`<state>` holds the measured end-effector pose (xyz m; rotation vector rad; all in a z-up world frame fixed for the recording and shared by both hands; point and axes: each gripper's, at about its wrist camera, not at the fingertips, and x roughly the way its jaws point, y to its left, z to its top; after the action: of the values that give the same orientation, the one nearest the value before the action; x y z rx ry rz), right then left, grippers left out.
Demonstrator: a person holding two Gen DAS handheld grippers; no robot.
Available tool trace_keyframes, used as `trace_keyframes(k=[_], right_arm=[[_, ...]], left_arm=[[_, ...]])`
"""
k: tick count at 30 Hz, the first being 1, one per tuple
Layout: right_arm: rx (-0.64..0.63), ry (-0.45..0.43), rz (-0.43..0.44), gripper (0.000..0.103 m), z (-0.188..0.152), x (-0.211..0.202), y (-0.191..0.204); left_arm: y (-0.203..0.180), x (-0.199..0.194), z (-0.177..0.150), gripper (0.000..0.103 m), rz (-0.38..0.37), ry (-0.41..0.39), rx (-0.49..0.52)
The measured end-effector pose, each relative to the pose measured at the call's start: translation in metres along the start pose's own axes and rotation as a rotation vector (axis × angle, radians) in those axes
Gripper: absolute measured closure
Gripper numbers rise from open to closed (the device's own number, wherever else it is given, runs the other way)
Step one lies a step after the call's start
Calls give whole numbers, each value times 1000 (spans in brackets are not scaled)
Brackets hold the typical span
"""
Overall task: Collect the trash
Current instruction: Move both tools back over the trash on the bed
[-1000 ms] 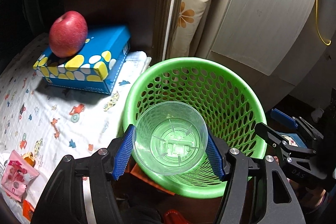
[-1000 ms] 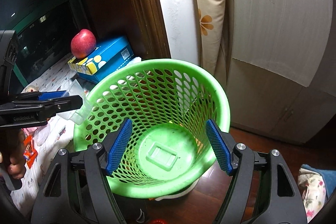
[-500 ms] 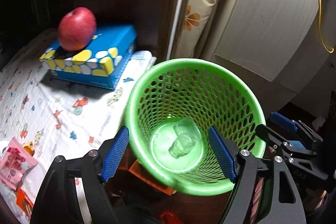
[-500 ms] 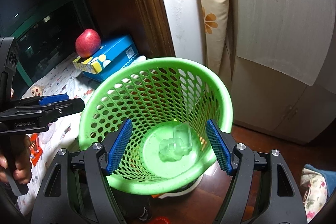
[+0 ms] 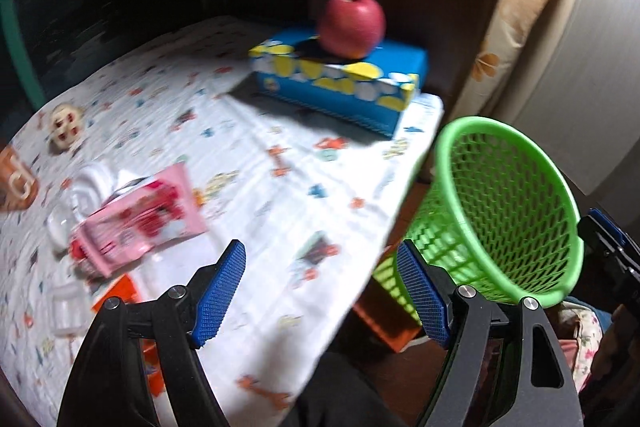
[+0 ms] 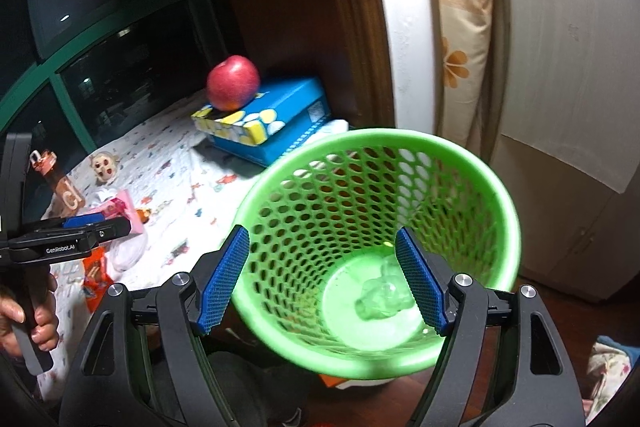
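Observation:
A green mesh basket (image 6: pixel 460 163) stands beside the table; it also shows in the left wrist view (image 5: pixel 516 163). A clear plastic cup (image 6: pixel 380 299) lies on its bottom. My right gripper (image 6: pixel 324 283) is open and empty above the basket's near rim. My left gripper (image 5: pixel 320 291) is open and empty over the table's near edge, left of the basket. A pink snack packet (image 5: pixel 140 219) lies on the printed cloth (image 5: pixel 260 163), with an orange wrapper (image 5: pixel 120 291) and clear plastic pieces (image 5: pixel 64 303) near it.
A red apple (image 5: pixel 352 23) rests on a blue tissue box (image 5: pixel 340 83) at the table's back. A small doll face (image 5: pixel 66 123) and an orange bottle (image 6: pixel 60 187) lie at the left. A white cabinet (image 6: pixel 568 67) and floral cushion (image 6: pixel 464 27) stand behind the basket.
My left gripper let the clear cup drop into the basket, then swung left over the table. The right gripper stayed above the basket.

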<state>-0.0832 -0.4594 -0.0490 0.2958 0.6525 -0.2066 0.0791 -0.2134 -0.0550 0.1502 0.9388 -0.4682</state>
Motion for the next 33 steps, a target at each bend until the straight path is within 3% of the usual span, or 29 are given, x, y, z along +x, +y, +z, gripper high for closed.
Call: trace_keyframes(k=[5, 16, 22, 33], right_arm=[[-39, 10, 38, 27, -3, 9, 37], [-148, 72, 209, 25, -24, 20, 135], [-252, 144, 322, 25, -43, 32, 197], [-401, 255, 453, 25, -66, 68, 284]], left_arm=[[56, -17, -18, 28, 76, -14, -63], [176, -55, -70, 25, 217, -30, -244], [219, -67, -87, 25, 276, -27, -314], [266, -60, -99, 27, 288, 2, -389]])
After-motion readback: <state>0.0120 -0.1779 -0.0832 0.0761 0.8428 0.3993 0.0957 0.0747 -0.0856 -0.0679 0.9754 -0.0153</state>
